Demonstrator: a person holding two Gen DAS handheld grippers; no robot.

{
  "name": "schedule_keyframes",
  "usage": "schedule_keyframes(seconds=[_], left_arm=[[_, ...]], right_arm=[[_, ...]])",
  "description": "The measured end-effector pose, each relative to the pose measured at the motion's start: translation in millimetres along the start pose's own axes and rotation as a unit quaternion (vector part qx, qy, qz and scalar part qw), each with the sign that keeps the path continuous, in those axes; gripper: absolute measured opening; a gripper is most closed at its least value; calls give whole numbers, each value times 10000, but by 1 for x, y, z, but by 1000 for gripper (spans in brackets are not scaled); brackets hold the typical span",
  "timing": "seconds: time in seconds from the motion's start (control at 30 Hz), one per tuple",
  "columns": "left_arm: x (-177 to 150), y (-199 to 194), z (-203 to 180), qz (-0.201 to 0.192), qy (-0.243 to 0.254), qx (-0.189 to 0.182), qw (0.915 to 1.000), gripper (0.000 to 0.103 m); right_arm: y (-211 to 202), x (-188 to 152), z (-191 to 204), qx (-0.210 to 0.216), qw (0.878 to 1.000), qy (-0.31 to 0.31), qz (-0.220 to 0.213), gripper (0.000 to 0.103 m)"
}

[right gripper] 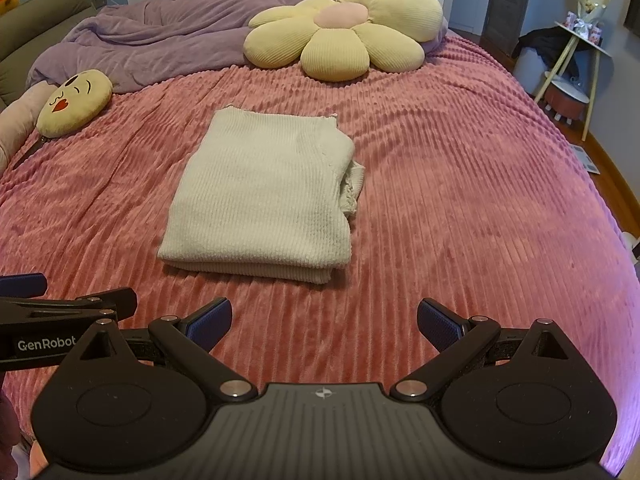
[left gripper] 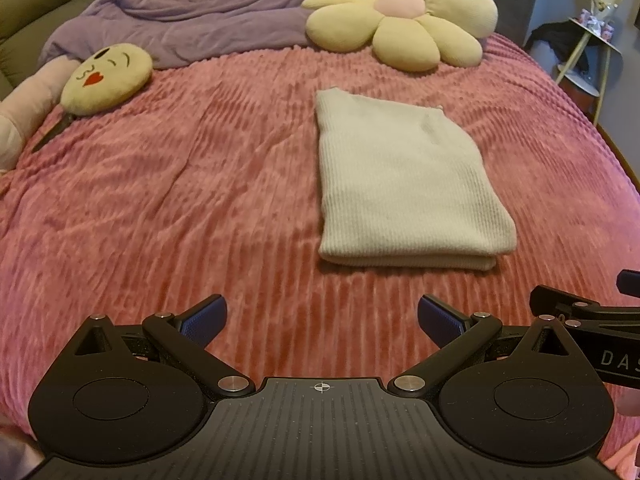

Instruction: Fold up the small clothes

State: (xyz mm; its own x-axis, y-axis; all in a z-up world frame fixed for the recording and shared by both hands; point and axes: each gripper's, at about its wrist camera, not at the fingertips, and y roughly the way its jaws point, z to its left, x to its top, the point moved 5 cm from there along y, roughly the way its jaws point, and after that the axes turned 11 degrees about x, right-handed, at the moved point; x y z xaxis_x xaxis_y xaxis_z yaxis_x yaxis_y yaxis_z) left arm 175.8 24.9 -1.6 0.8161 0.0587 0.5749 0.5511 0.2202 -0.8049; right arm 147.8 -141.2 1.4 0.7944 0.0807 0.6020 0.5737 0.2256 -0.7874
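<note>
A cream ribbed knit garment (left gripper: 404, 184) lies folded into a neat rectangle on the pink bedspread (left gripper: 180, 200). The right wrist view shows the same garment (right gripper: 260, 200) with a bunched bit of fabric poking out at its right side. My left gripper (left gripper: 322, 320) is open and holds nothing; it hovers short of the garment's near edge and a little to its left. My right gripper (right gripper: 324, 322) is open too, with nothing between its blue pads, off the garment's near right corner. Each gripper shows at the edge of the other's view.
A yellow flower cushion (left gripper: 404, 20) and a crumpled purple duvet (left gripper: 192, 12) lie at the far end of the bed. A round yellow face cushion (left gripper: 106, 78) sits at the far left. A small side table (right gripper: 580, 40) stands off the bed's right side.
</note>
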Motion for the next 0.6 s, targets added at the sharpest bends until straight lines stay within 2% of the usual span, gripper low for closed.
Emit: schedule_keyframes(seconds=[0.6], left_arm=[[-2, 2, -1, 80, -32, 48, 10000, 103]], right_arm=[[0, -1, -2, -67, 10000, -43, -27, 99]])
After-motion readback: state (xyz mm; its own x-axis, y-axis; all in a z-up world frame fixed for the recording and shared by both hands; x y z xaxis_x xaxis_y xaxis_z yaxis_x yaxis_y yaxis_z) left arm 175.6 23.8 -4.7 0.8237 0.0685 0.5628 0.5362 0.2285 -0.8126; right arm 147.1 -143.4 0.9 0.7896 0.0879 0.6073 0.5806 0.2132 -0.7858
